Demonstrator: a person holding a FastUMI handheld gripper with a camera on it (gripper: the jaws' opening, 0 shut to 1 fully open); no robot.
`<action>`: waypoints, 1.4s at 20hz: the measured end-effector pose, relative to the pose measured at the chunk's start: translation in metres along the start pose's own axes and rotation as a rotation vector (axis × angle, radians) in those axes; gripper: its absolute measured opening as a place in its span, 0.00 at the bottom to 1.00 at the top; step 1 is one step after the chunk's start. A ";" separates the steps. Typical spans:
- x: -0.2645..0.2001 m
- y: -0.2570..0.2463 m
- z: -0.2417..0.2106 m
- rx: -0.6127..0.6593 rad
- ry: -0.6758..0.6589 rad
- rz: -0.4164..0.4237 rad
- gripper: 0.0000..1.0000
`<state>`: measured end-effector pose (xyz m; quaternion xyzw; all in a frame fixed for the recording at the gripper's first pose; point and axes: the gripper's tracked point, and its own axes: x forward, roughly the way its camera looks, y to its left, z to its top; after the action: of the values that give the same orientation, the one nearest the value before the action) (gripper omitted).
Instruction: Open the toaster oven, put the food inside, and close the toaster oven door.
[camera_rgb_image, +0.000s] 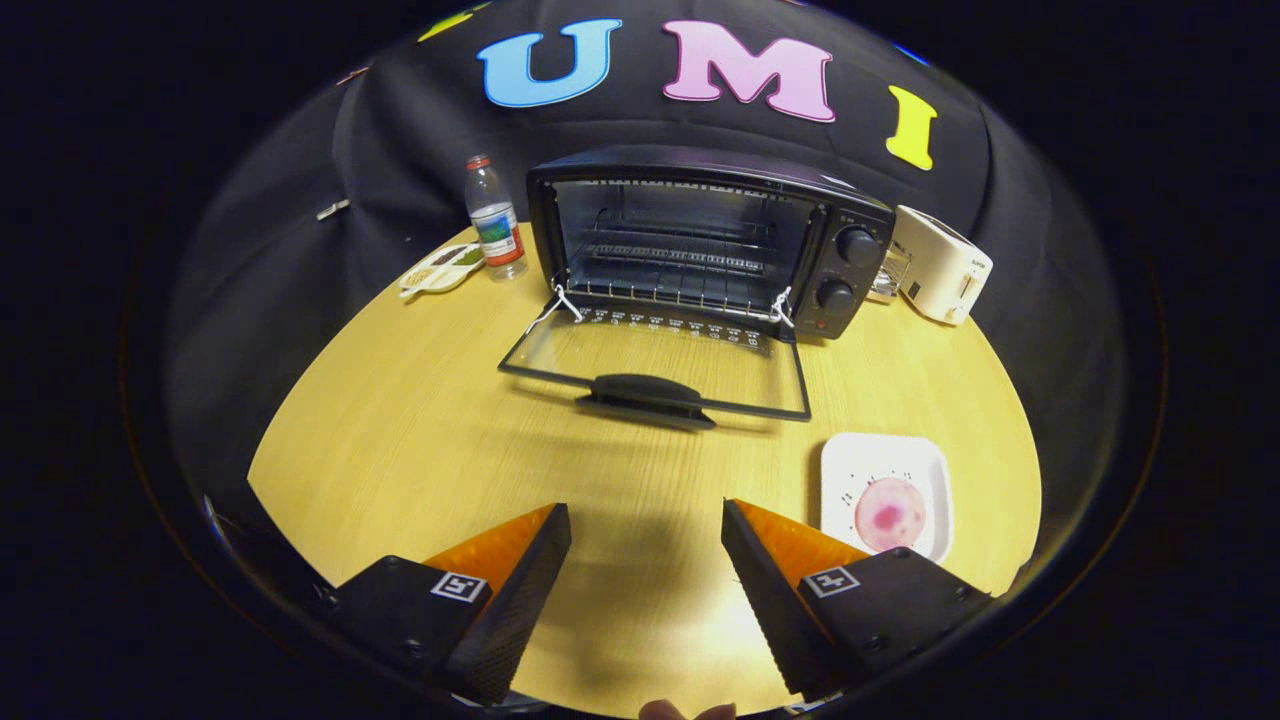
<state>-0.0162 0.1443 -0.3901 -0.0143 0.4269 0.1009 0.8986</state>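
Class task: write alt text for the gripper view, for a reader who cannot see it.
The toaster oven stands open on a wooden table, its glass door folded flat. The open tool holds nothing; a pink food round lies on a white plate beside its right finger.

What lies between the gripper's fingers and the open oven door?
In the gripper view, bare table lies between the open gripper and the lowered oven door. The plate with food sits off to the side.

Water bottle (495, 217), snack dish (441, 270), white toaster (941, 265)
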 end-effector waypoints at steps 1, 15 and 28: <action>-0.011 -0.006 -0.004 0.012 0.020 0.015 0.99; -0.047 -0.192 0.010 0.199 0.355 0.007 0.98; 0.043 -0.274 -0.038 0.221 0.562 -0.027 0.96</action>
<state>0.0345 -0.1209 -0.4640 0.0506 0.6668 0.0339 0.7427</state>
